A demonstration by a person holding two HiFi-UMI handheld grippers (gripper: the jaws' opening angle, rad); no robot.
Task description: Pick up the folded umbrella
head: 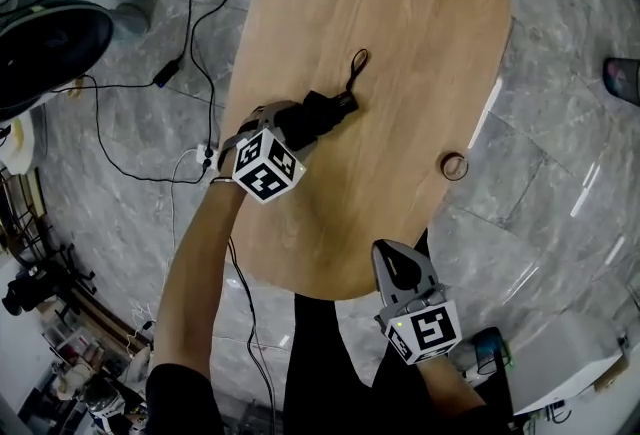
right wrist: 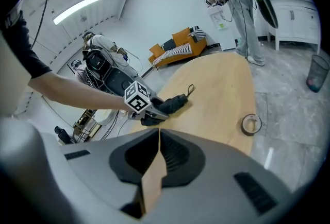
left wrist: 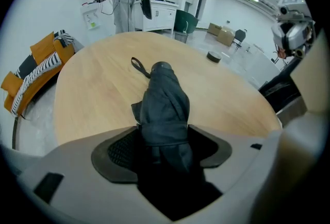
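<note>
The left gripper point(head: 298, 129) point(left wrist: 165, 141) is clamping its jaws around the near end of the dark folded umbrella point(head: 326, 111) point(left wrist: 164, 98), which is stretching out from the jaws across the left half of the wooden counter point(head: 400, 23), strap loop at the far end. The right gripper point(head: 398, 269) point(right wrist: 159, 153) is hovering at the counter's near edge, well apart from the umbrella, with its jaws pressed together and holding nothing. A tape roll point(head: 454, 166) point(right wrist: 251, 124) is sitting near the counter's right edge.

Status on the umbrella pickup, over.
Left tongs shut on black folded umbrella, lying on oval wooden table. Right tongs shut, empty, by near edge. Small tape roll off right, clear of path.
</note>
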